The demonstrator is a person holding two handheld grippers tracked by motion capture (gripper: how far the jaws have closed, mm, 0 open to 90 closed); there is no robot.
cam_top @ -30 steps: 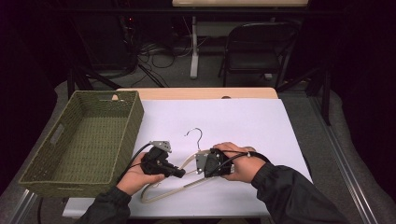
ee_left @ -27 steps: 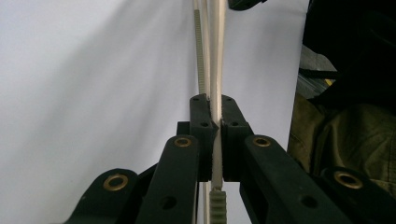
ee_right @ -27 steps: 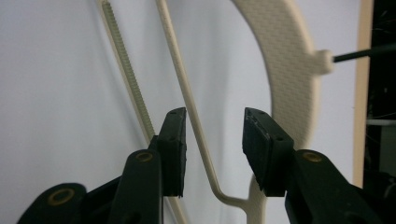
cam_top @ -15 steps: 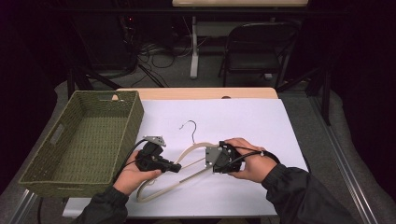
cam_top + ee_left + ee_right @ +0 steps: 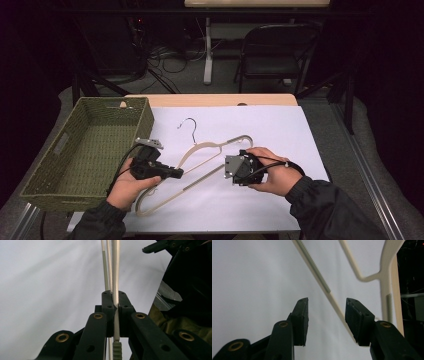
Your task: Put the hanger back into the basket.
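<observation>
On the table's left, the woven basket (image 5: 90, 150) – hanger (image 5: 200, 165) lies outside.

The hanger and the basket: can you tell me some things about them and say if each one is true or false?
1. The left gripper is shut on the hanger. True.
2. The right gripper squeezes the hanger. False: its jaws have just been opening, with the bar between them but untouched.
3. The basket holds clothes. False: nothing lies in it.
4. The basket stands at the left of the table. True.
5. The hanger hangs from the chair. False: it is over the white sheet.
</observation>
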